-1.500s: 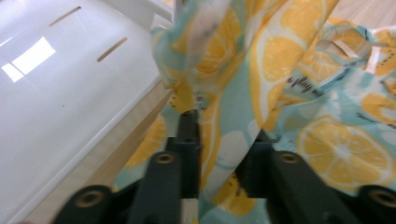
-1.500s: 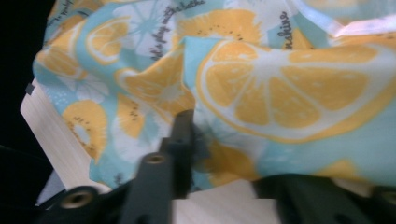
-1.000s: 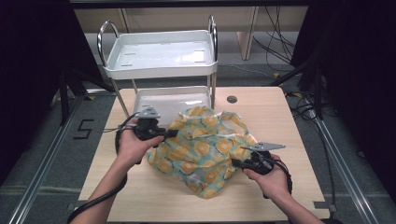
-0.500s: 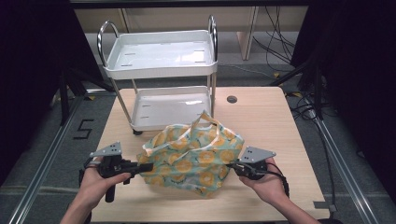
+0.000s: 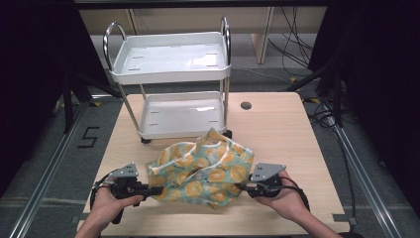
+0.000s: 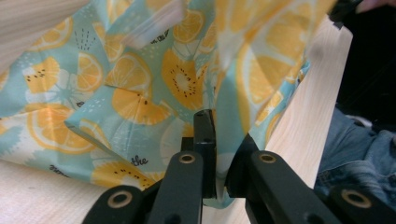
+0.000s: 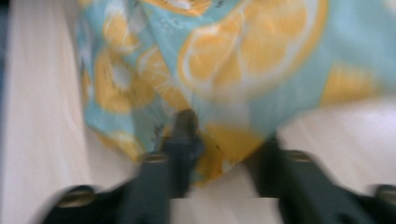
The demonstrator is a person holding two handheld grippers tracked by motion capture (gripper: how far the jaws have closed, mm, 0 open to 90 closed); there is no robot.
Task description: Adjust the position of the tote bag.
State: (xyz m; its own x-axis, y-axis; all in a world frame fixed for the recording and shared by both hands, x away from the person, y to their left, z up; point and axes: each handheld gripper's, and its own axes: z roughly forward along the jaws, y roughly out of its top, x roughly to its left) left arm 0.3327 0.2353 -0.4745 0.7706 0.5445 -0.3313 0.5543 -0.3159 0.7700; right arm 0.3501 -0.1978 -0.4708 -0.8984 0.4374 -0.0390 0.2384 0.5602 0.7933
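Observation:
A teal bag (image 5: 203,168) printed with orange slices lies crumpled on the wooden table (image 5: 277,129), near its front edge. My left gripper (image 5: 156,190) comes in level from the left and is shut on the bag's left edge. In the left gripper view the bag's fabric (image 6: 140,93) is pinched between the jaws of the left gripper (image 6: 222,135). My right gripper (image 5: 240,187) meets the bag's right edge. Its jaws have just been opening. In the blurred right gripper view the right gripper (image 7: 226,140) stands open, and a corner of the bag (image 7: 243,51) hangs loosely between the jaws.
A white two-tier cart (image 5: 168,74) with chrome handles stands at the back left of the table, just behind the bag. A round cable hole (image 5: 246,105) sits to its right. Both hands are close to the table's front edge. Dark floor and cables surround the table.
My left hand has come down and toward the front left with the bag's edge, dragging the bag nearer and spreading it wider. The right gripper's jaws have parted, and that hand has kept its place.

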